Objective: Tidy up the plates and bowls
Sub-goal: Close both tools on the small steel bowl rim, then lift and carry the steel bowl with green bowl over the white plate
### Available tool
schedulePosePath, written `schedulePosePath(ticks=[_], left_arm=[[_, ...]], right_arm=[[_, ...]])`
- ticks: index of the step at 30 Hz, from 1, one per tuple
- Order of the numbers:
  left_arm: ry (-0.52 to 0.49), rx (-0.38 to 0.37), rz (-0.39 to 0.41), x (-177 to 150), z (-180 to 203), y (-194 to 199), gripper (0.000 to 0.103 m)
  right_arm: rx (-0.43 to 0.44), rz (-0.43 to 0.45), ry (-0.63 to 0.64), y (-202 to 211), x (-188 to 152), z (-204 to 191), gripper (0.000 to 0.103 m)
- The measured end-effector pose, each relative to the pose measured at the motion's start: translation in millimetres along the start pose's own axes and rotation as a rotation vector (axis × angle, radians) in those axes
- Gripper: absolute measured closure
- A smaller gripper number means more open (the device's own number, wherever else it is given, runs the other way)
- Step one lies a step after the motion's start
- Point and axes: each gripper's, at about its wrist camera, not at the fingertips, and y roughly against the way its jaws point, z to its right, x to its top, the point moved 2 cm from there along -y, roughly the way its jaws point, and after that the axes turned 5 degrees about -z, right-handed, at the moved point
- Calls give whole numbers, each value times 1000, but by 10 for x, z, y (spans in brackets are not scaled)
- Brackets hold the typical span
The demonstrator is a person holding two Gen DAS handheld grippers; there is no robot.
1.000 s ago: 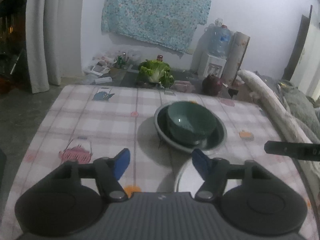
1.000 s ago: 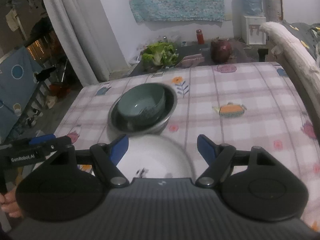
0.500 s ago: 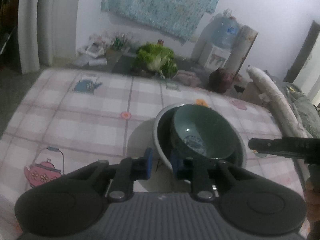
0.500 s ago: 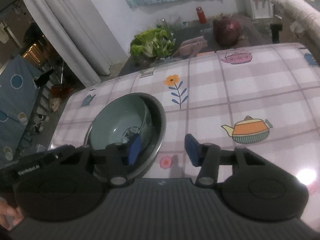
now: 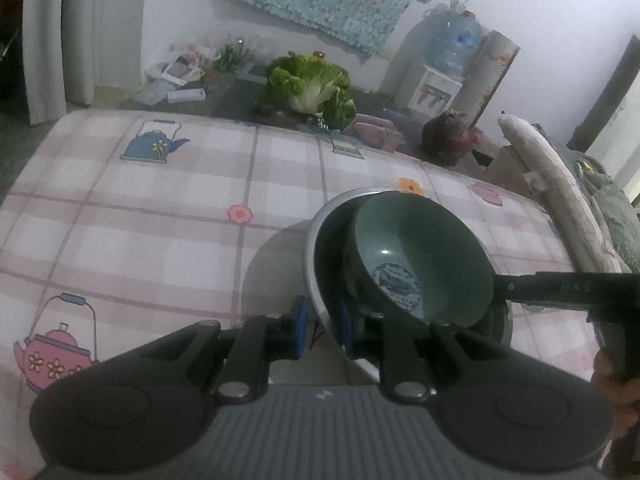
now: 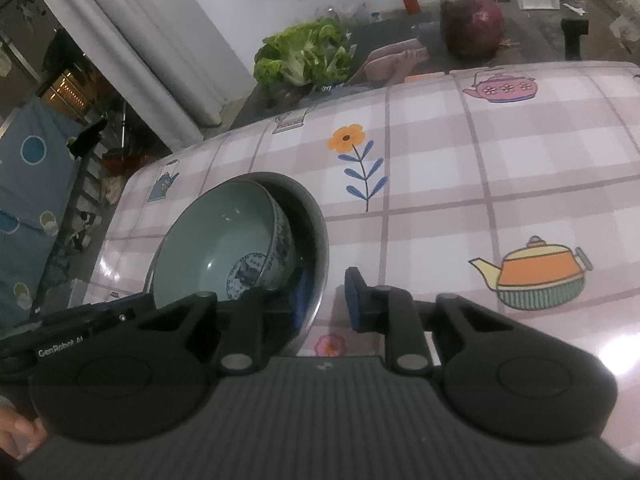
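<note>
1. A metal basin [image 5: 320, 240] sits on the counter [image 5: 160, 216], which is covered by a pink checked cloth printed with teapots and flowers.
2. A green bowl [image 5: 424, 256] with a blue pattern at its bottom rests inside the basin, tilted, leaning toward the basin's side nearer the left gripper in the right wrist view.
3. The left gripper [image 5: 323, 330] comes at the basin from its near left rim. Its blue fingers [image 5: 300, 330] are clenched on the rim, one pad outside the wall and one inside, and they grasp the metal basin.
4. The right gripper [image 6: 328, 300] takes the opposite side of the rim. Its jaws have just been closing, with the basin's edge between them: one blue pad is inside the wall, the other outside, over the cloth. The outer pad seems to stand a little off the metal, so I cannot tell for sure that the clamp is complete, though the pads look drawn in on the rim.
5. In the left wrist view, the dark body of the right gripper reaches in from the right edge toward the bowl.
6. A person's hand [image 6: 16, 432] shows at the lower left of the right wrist view.
7. Beyond the counter lie a leafy cabbage [image 5: 308, 88], a dark red round object [image 6: 472, 24] and a water dispenser [image 5: 440, 80] by the wall.
</note>
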Motion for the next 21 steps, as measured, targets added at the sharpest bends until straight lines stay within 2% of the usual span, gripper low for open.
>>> schedulePosePath(ticks=[5,13,21], left_arm=[[36,-15,-15,16,-20,-107,85],[84,-32,-5,10,-49,-174,87],[96,-27,3,-3,-50,-147,88]], right_arm=[[21,-20,-23,-139,13,4,87],[40,-5,-30,-204,1,-4,93],[51,10,-32,-187,-8,-14,93]])
